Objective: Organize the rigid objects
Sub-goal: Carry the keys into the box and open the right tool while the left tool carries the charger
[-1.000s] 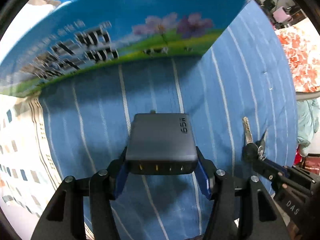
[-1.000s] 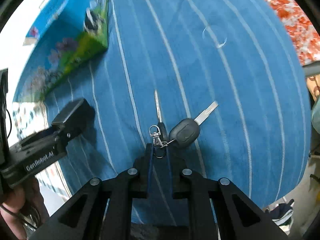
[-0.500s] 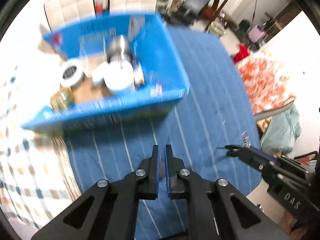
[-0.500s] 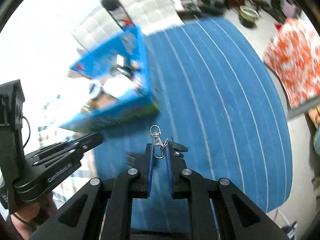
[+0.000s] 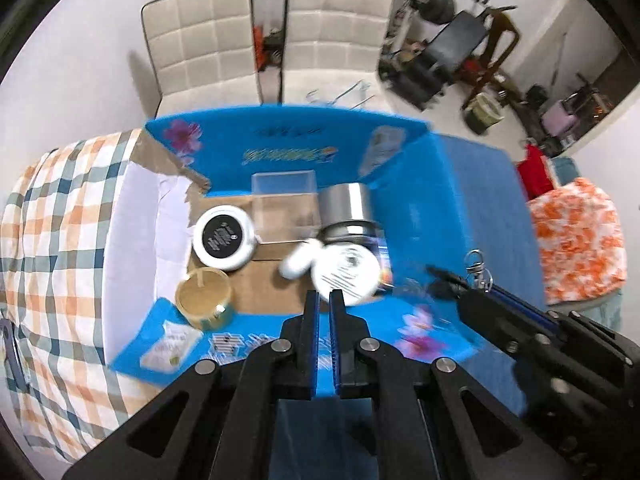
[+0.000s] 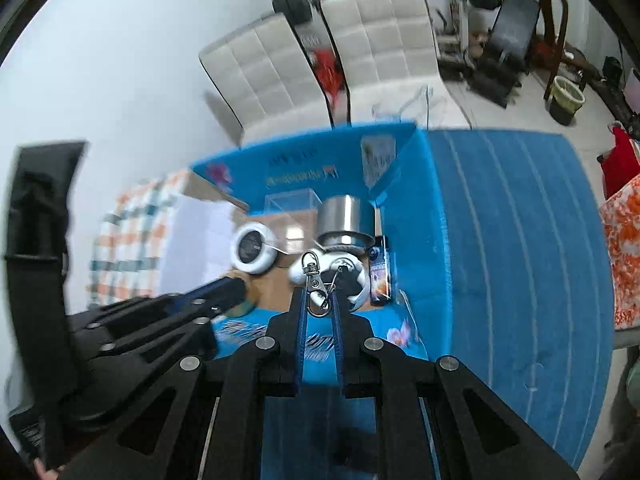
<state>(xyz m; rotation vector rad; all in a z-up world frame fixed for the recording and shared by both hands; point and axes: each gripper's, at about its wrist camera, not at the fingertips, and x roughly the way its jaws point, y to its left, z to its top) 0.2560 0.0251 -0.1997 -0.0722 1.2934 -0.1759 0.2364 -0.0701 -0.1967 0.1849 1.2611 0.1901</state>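
Note:
An open blue cardboard box (image 5: 416, 184) stands on the blue striped cloth (image 6: 512, 240). In it lie a white jar with a black lid (image 5: 223, 237), a gold tin (image 5: 204, 297), a clear plastic case (image 5: 285, 204), a steel cup (image 5: 347, 210) and a white round lid (image 5: 347, 273). My left gripper (image 5: 324, 300) is shut and empty above the box's near wall. My right gripper (image 6: 319, 300) is shut on a key ring with a metal clasp (image 6: 314, 280), held above the box; the keys themselves are hidden. The right gripper (image 5: 452, 280) shows in the left view too.
A checked cloth (image 5: 52, 248) lies left of the box. Two white padded chairs (image 5: 280, 40) stand behind the table. Gym gear (image 5: 460, 48) and a bin (image 6: 566, 100) are at the far right. An orange patterned cushion (image 5: 576, 240) is at the right.
My left gripper let go of the dark charger and shut empty. Both grippers rose from the cloth to above the box. The right one lifted the keys off the cloth.

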